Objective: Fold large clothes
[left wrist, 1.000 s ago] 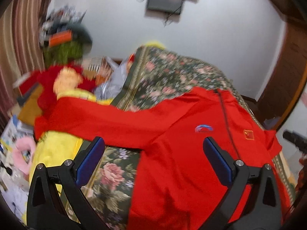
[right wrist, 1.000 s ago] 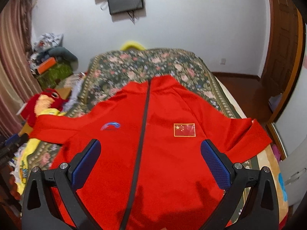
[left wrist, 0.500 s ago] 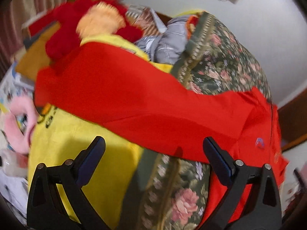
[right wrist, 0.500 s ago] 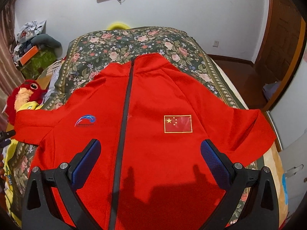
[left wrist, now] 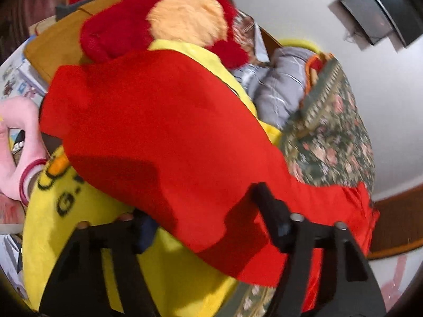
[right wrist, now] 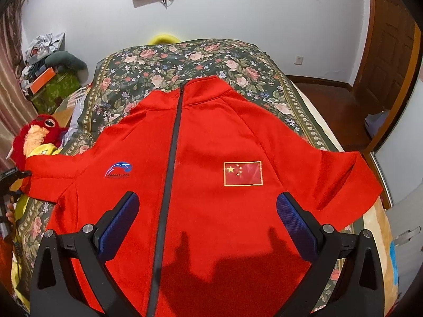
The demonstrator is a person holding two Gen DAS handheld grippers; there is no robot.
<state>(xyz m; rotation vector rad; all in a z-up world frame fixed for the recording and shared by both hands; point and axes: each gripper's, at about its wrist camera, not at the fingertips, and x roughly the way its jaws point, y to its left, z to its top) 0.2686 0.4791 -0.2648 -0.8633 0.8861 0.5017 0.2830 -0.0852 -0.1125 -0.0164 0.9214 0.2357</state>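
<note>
Right wrist view shows a red zip-up jacket [right wrist: 206, 185] spread front-up on a bed with a floral cover [right wrist: 185, 60], its collar toward the far wall. A dark zipper [right wrist: 171, 158] runs down the middle. On one chest panel sits a red flag patch with yellow stars [right wrist: 243, 173]; on the other a blue arc logo [right wrist: 119, 170] with a line of small writing beneath, too small to read. The right hand-held gripper [right wrist: 207, 227] hangs over the jacket's lower front, jaws wide apart and holding nothing.

Left wrist view, blurred, shows the left hand-held gripper [left wrist: 203, 219] with its jaws closing, one above and one below the jacket's sleeve [left wrist: 158, 132], which drapes over a yellow plush [left wrist: 79, 224] printed with black letters, partly covered; only "G" is readable. A red plush toy [left wrist: 148, 18] lies behind.
</note>
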